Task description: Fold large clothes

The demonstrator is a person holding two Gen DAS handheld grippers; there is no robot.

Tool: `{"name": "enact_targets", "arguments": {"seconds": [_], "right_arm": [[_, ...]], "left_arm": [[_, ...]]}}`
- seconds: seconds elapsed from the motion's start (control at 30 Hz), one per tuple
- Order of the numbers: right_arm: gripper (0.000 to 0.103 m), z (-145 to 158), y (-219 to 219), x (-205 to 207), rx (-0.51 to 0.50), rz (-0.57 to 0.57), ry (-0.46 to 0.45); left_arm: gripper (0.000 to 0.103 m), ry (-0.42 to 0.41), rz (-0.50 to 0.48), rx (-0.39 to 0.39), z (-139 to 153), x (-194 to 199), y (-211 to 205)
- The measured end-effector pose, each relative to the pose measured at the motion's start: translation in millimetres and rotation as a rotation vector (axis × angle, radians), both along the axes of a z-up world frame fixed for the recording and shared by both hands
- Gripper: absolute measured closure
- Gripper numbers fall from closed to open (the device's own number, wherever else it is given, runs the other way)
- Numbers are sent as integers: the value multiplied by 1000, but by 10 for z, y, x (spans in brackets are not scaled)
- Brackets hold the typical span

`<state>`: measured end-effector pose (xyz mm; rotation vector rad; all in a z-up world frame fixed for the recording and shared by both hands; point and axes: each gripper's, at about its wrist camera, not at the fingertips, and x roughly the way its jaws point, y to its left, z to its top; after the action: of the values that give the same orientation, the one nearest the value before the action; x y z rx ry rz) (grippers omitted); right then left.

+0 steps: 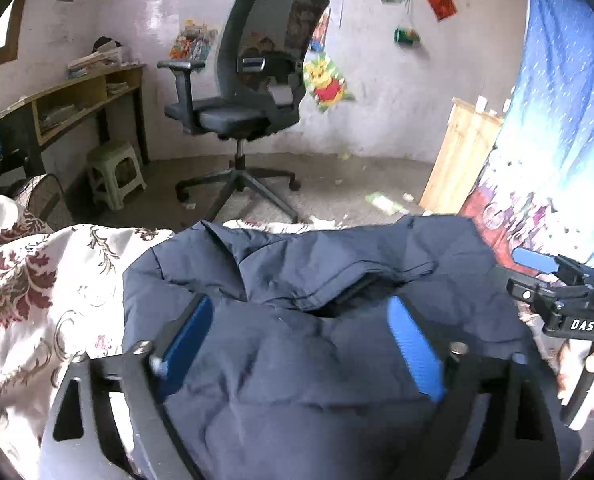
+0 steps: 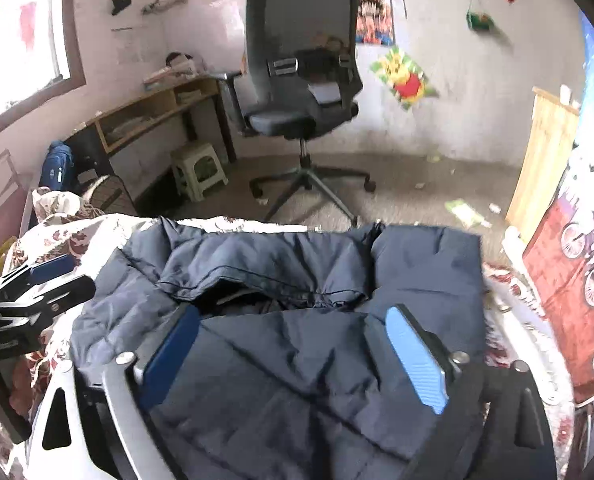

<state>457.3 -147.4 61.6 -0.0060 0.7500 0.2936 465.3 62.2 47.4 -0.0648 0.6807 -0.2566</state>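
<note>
Left wrist view: both grippers' jaws gape wide, empty, above the navy jacket (image 1: 297, 320).

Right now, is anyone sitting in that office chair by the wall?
No, the office chair stands empty, its grey seat bare, beyond the navy puffer jacket lying on the bed.

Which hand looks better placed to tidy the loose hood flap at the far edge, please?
Probably the right: both tongs, left and right, are open above the navy jacket, but in the right wrist view the rumpled hood lies more directly ahead.
</note>
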Motion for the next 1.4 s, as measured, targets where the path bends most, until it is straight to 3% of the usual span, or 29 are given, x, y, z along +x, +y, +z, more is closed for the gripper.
{"name": "enact_targets", "arguments": {"seconds": [0.13, 0.5, 0.9, 1.13, 1.4], "right_arm": [[1, 219, 49, -362, -7, 12, -59], [0, 643, 59, -1272, 14, 62, -203], [0, 817, -38, -2077, 29, 86, -258], [0, 772, -163, -2507, 25, 68, -239], [0, 550, -262, -3051, -3, 70, -206]], "left_arm": [[4, -90, 16, -14, 222, -442, 19], [4, -183, 36, -20, 588, -1339, 43], [4, -164, 81, -79, 781, -2049, 59], [4, -148, 99, 5, 730, -2537, 11], [4, -115, 108, 34, 466, -3016, 60]]}}
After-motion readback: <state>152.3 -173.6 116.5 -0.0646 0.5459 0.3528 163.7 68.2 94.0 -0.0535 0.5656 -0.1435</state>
